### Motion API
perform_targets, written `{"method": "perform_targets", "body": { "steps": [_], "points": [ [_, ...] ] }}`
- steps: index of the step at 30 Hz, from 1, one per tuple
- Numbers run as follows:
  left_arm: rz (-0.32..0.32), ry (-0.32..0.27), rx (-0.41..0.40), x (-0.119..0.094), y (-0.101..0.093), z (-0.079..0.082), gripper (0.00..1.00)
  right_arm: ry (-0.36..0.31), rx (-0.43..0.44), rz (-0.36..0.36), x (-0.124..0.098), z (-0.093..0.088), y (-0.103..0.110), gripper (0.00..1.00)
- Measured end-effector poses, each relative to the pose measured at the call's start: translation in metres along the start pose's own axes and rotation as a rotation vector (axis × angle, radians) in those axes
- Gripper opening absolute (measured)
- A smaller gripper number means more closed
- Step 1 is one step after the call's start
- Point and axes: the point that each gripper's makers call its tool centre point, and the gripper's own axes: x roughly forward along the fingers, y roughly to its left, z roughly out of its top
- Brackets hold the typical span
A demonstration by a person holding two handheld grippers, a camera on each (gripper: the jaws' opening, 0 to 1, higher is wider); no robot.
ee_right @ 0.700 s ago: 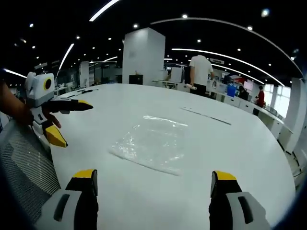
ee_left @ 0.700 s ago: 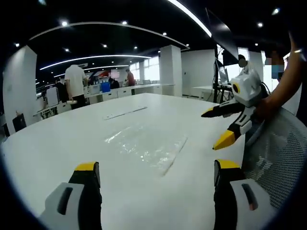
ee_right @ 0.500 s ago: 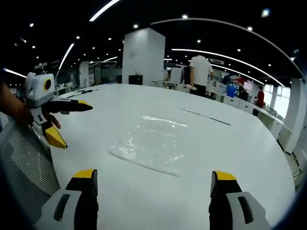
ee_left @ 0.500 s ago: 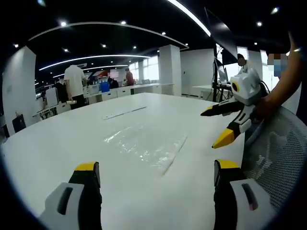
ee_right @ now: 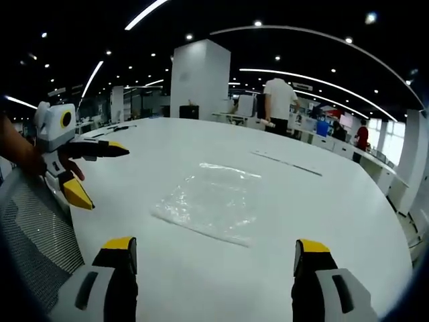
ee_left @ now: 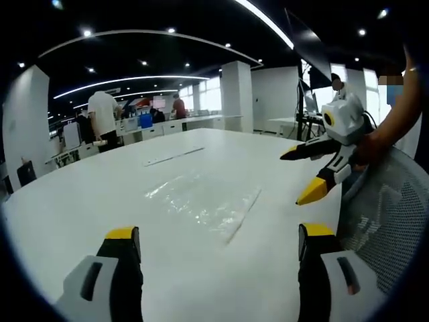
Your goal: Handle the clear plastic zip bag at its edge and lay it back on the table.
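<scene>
The setting is an open-plan office with dark ceilings and strip lights; people stand at distant desks. A large white table (ee_left: pixel 80 194) carries the work. The bag (ee_left: pixel 204 204), a clear zip type, lies flat near the middle of the table, and a thin strip (ee_left: pixel 173 157) lies farther back, well apart from it. In the left gripper view, the left hand-held gripper (ee_left: pixel 218 245) is above the near table edge with its 2 jaws spread wide and nothing between them; the bag is ahead of it, apart from both jaws. The right hand-held gripper (ee_left: pixel 305 176) enters that view from the right, held in a hand (ee_left: pixel 375 144), jaws spread and empty, over the table to the side of the bag. A mesh chair back (ee_left: pixel 385 228) sits below it. In the right gripper view, the right hand-held gripper's own jaws are likewise spread, with the bag ahead and untouched. Judged step: approach, before any grasp; neither unit contacts the bag. The next move calls for 1 hand-held gripper to drop to the near sealed edge, slide 1 jaw under the film and close on that edge alone. Thin film lying flat may resist pickup; a low, shallow entry angle is advised.
</scene>
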Motion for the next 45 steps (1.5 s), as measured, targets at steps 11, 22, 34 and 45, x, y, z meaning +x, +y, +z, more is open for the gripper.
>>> {"method": "perform_targets", "body": {
  "steps": [11,22,34,45],
  "points": [
    [-0.001,0.011,0.016,-0.0012,-0.0025,0.0,0.94,0.001,-0.003,0.0,-0.0002,0.0005,0.0,0.98],
    [-0.023,0.029,0.042,0.0006,-0.0078,-0.0042,0.89,-0.001,-0.006,-0.009,0.001,-0.0009,-0.0051,0.97],
    [-0.027,0.039,0.072,0.0015,-0.009,-0.006,0.81,0.005,-0.015,-0.004,0.0013,-0.0015,-0.0032,0.95],
    [-0.031,0.037,0.069,0.0001,-0.0104,-0.005,0.81,0.012,-0.016,0.004,-0.0013,0.0012,0.0032,0.94]
  ]
}}
